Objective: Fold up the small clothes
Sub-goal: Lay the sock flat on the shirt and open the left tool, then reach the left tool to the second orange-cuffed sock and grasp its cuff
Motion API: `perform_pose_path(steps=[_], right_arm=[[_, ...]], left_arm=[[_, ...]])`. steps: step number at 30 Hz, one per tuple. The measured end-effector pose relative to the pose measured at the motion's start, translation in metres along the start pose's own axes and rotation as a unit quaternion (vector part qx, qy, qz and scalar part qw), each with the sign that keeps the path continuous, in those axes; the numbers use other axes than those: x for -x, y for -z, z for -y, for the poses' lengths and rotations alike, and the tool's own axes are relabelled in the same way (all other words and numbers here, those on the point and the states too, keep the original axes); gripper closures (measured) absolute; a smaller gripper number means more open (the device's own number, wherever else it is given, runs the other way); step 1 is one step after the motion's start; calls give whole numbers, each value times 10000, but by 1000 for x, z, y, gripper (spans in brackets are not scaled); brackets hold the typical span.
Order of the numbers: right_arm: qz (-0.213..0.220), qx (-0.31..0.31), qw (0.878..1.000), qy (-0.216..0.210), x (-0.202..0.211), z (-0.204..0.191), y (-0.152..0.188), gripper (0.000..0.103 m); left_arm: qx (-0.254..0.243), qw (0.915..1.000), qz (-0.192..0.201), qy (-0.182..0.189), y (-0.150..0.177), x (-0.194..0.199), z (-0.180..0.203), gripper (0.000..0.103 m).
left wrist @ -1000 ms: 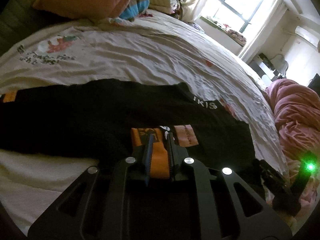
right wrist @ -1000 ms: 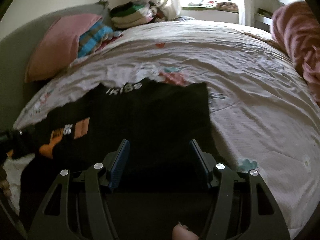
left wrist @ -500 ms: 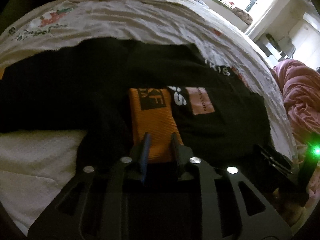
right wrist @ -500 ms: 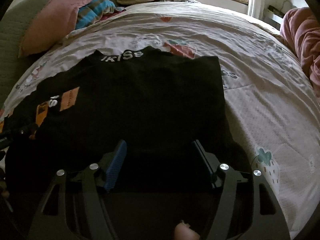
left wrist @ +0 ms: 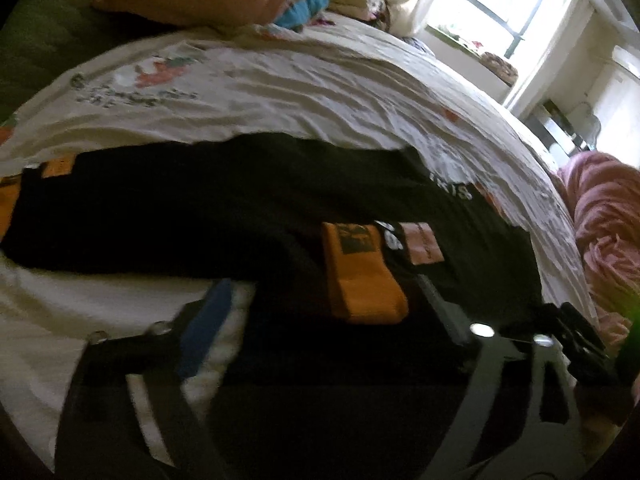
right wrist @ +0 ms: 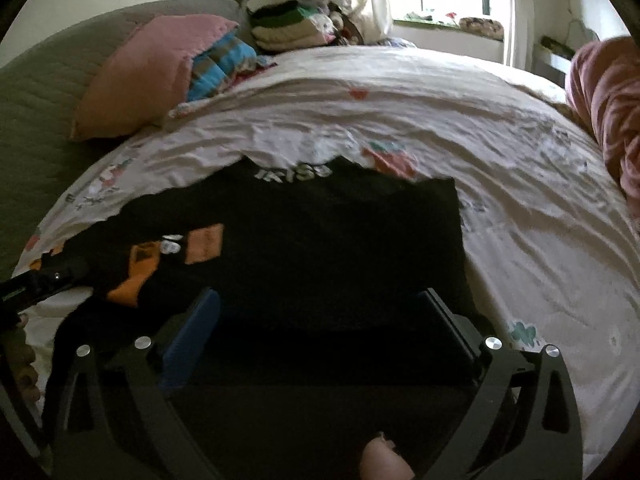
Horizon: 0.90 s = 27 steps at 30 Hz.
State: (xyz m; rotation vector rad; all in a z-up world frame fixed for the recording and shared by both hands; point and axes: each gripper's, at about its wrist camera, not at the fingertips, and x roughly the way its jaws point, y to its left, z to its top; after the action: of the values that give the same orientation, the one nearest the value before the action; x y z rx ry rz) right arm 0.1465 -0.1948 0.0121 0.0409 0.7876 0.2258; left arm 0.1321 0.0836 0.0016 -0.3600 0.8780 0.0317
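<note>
Black garment (right wrist: 320,248) on the bed shows white lettering "IKISS" (right wrist: 294,172)

The left hand-held gripper (left wrist: 320,300) has a black frame with triangular cut-outs and round silver screw heads on its arms; one finger carries a blue ribbed pad, the other a dark one. The right hand-held gripper (right wrist: 324,312) is built alike: black frame, four silver screws, one blue ribbed pad, one black. A fingertip (right wrist: 382,460) shows at its lower edge.
</note>
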Motion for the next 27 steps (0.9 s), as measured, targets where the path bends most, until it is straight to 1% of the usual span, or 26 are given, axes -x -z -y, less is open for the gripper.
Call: perform_pose_path(steps=[4,9,14,21,24,27], right_arm=[[167,97,9997,-116,10,-15,-3,5],[311,193,9990,-252,17,-34,-5,5],[325,249,9985,-352,17,-51,-6,5],[378,542,9962,-571,20,-90,-11,5],[385,681,9947,-670,19,-107,-12,5],[370,817,9929,-782,18,-126,-13,5]], left_arm=[[223,9997,97,-82,-2,10,-16,10],[378,9988,225,-224,-3,21,-36,10],[560,9970,312,-440,-3,28,-58,10],[884,9916,564,-759,-7,45,-94,10],[992,9882,663,-957,-8,51,-111,10],[1171,9858,702,-978,-9,56,-128,10]])
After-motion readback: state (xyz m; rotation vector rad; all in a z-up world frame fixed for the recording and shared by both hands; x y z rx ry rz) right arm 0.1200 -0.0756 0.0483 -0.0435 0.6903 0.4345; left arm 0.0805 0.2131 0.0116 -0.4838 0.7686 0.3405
